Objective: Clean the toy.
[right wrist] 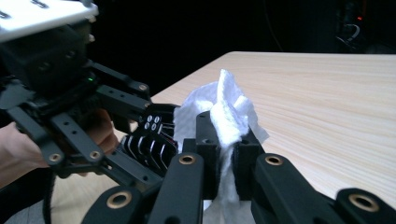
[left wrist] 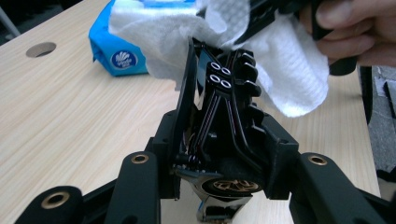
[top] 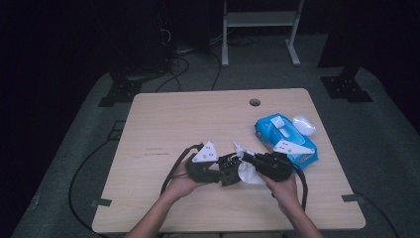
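Note:
My left gripper (top: pixel 231 166) is shut on a pair of folded black glasses (left wrist: pixel 218 93), held just above the wooden table (top: pixel 188 119) near its front middle. My right gripper (top: pixel 250 161) faces it from the right, shut on a crumpled white wet wipe (top: pixel 247 174). The wipe (left wrist: pixel 289 74) drapes over the tip of the glasses and the left jaws. In the right gripper view the wipe (right wrist: pixel 226 102) is pinched between my right gripper's (right wrist: pixel 224 135) jaws and rises above them, with the left gripper (right wrist: pixel 149 128) just to its left.
A blue pack of wipes (top: pixel 285 140) lies at the right of the table, behind the right hand, with a whitish translucent object (top: pixel 303 124) at its far end. A round cable hole (top: pixel 254 102) sits near the far edge. Cables trail from both grippers.

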A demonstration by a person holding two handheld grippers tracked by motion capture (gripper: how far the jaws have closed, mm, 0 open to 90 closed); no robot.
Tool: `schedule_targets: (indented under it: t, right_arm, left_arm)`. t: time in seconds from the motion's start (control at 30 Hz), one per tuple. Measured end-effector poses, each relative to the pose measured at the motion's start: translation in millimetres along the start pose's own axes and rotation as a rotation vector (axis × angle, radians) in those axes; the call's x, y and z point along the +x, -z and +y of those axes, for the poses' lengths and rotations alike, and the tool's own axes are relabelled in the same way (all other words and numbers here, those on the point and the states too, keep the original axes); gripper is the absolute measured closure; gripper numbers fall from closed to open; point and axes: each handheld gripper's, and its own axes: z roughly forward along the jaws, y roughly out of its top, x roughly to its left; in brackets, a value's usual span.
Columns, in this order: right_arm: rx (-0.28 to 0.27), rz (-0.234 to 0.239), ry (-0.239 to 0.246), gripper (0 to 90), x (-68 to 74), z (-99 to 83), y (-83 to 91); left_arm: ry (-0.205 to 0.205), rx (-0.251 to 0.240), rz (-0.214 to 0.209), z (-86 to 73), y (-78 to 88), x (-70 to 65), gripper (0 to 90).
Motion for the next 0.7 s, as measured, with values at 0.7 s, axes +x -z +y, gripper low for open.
schedule_targets:
  t: [0.7]
  right_arm:
    - [0.160, 0.017, 0.139, 83.7, 27.1, -19.2, -42.2]
  left_arm:
    - [0.019, 0.045, 0.018, -45.5, 35.0, 3.6, 57.2]
